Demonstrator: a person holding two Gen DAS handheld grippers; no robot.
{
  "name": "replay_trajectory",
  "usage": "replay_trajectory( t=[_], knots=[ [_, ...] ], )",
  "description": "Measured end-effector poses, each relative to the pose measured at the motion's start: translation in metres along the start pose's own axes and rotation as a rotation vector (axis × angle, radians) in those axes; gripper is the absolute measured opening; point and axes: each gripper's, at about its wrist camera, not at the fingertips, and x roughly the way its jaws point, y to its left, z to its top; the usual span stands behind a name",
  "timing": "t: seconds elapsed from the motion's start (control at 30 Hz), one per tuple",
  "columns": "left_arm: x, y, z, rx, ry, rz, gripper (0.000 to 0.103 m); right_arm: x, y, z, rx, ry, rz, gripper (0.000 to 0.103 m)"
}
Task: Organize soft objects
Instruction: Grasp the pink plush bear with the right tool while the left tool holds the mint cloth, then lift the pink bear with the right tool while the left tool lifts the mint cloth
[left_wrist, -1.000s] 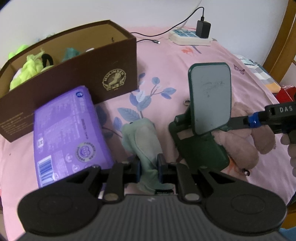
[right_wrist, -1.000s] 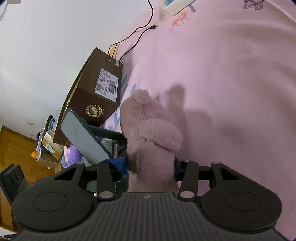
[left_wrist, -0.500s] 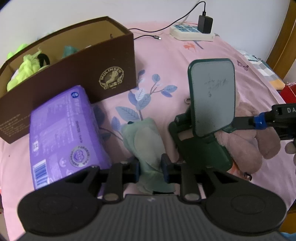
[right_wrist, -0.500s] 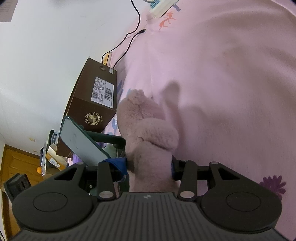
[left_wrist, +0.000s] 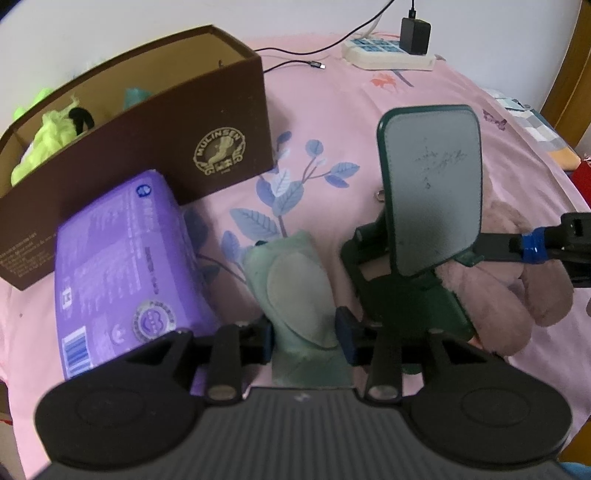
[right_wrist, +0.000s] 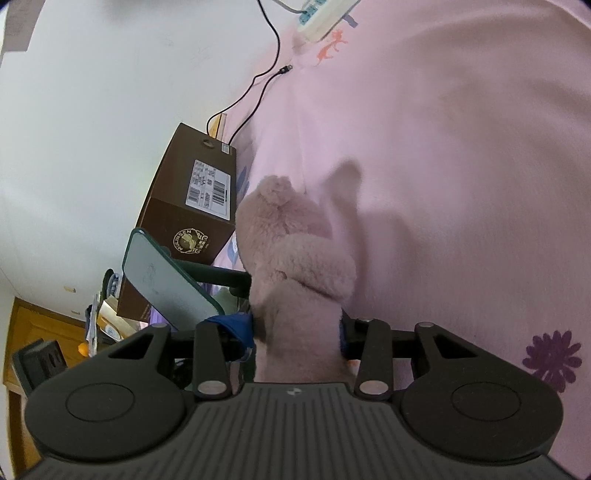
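Observation:
A pale green soft toy (left_wrist: 295, 284) lies on the pink bed sheet (left_wrist: 325, 122), and my left gripper (left_wrist: 304, 338) has its jaws spread around the toy's near end. A dusty pink plush (right_wrist: 295, 258) lies to the right, also in the left wrist view (left_wrist: 495, 291). My right gripper (right_wrist: 297, 330) is shut on the plush, and its finger (left_wrist: 528, 247) shows at the right edge of the left wrist view. An open brown box (left_wrist: 155, 129) stands at the back left with a lime green soft toy (left_wrist: 48, 136) inside.
A dark green phone stand with a phone (left_wrist: 432, 192) stands between the two toys. A purple tissue pack (left_wrist: 122, 258) lies against the box. A power strip with charger and cable (left_wrist: 391, 55) lies at the back by the wall. The box also shows in the right wrist view (right_wrist: 188, 221).
My left gripper's jaws have spread wider around the green toy. The right gripper still grips the pink plush and has shifted a little.

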Motion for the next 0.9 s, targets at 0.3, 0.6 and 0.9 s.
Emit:
replay_trajectory(
  t=[0.3,0.6,0.9],
  knots=[
    [0.004,-0.001,0.002,-0.011,0.007,0.009,0.035,0.0,0.002,-0.006,-0.02,-0.03,-0.016,0.023],
    [0.007,-0.004,0.004,-0.018,0.019,0.031,0.051,0.0,0.003,-0.008,-0.008,-0.041,-0.023,0.023],
    [0.012,-0.009,0.004,-0.007,0.026,0.048,0.059,-0.001,-0.002,-0.007,0.033,-0.042,-0.005,0.023]
  ],
)
